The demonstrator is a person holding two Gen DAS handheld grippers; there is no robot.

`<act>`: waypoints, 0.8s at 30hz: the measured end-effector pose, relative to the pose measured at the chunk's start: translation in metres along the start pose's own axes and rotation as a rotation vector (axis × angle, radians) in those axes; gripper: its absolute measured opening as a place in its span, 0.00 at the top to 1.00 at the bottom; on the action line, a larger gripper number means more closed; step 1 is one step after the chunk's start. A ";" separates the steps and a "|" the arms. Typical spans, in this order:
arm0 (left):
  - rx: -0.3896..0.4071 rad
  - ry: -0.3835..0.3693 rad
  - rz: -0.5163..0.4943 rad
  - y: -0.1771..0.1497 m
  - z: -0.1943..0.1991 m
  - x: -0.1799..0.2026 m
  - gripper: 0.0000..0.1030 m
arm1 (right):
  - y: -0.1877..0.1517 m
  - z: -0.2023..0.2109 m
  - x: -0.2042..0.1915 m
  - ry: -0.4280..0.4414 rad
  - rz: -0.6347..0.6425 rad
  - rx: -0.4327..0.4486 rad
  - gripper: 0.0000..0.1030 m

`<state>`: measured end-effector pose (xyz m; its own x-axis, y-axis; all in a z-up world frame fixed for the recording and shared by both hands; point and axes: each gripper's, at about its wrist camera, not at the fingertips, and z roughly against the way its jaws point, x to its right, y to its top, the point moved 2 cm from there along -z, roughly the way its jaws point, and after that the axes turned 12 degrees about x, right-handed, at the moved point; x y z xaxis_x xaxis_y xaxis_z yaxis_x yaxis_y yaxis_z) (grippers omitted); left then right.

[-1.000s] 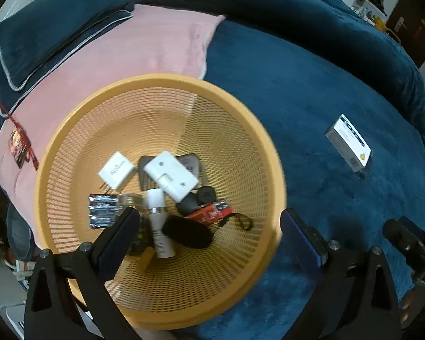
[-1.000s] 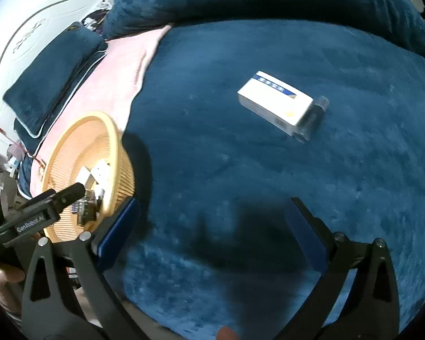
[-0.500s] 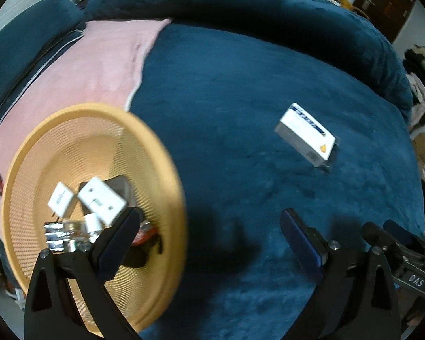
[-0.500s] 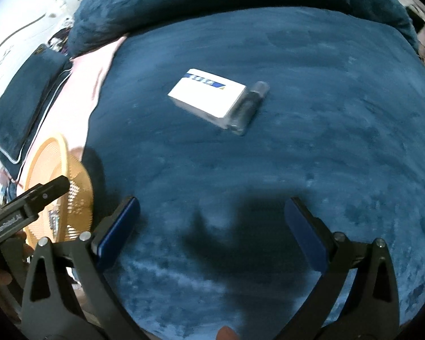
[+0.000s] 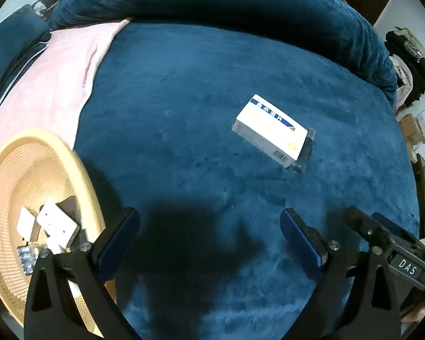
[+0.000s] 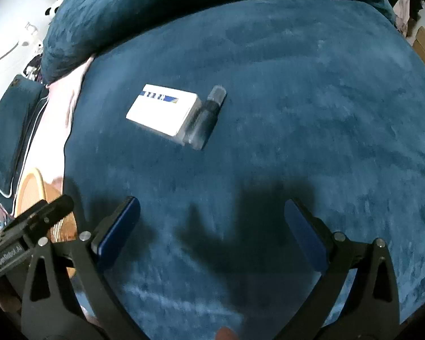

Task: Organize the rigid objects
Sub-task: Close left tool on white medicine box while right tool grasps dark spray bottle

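Blue blanket (image 6: pixel 297 85) bare around white box (image 6: pixel 161 110); both tools (image 5: pixel 209 226) (image 6: pixel 212 215) agape, empty.

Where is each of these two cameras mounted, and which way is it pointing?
Left wrist view: sits on the left gripper, looks forward between its open jaws over the blue blanket; the yellow basket is at left, the right gripper's tip at right.
Right wrist view: sits on the right gripper, jaws open, faces the same blanket; the left gripper's tip shows at lower left.
Both see the white box with a dark bottle beside it.
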<state>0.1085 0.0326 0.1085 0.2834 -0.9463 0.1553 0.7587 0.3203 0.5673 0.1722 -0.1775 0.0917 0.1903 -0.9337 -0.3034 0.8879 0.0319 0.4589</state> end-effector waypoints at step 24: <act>-0.148 0.016 0.253 0.076 -0.161 0.062 0.03 | -0.025 -0.017 0.065 -0.104 -0.111 0.018 0.01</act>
<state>0.2781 0.0054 0.0312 0.4825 -0.8354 0.2632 0.7399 0.5496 0.3879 0.1699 -0.2327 0.0461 0.0464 -0.9631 -0.2650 0.8931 -0.0789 0.4429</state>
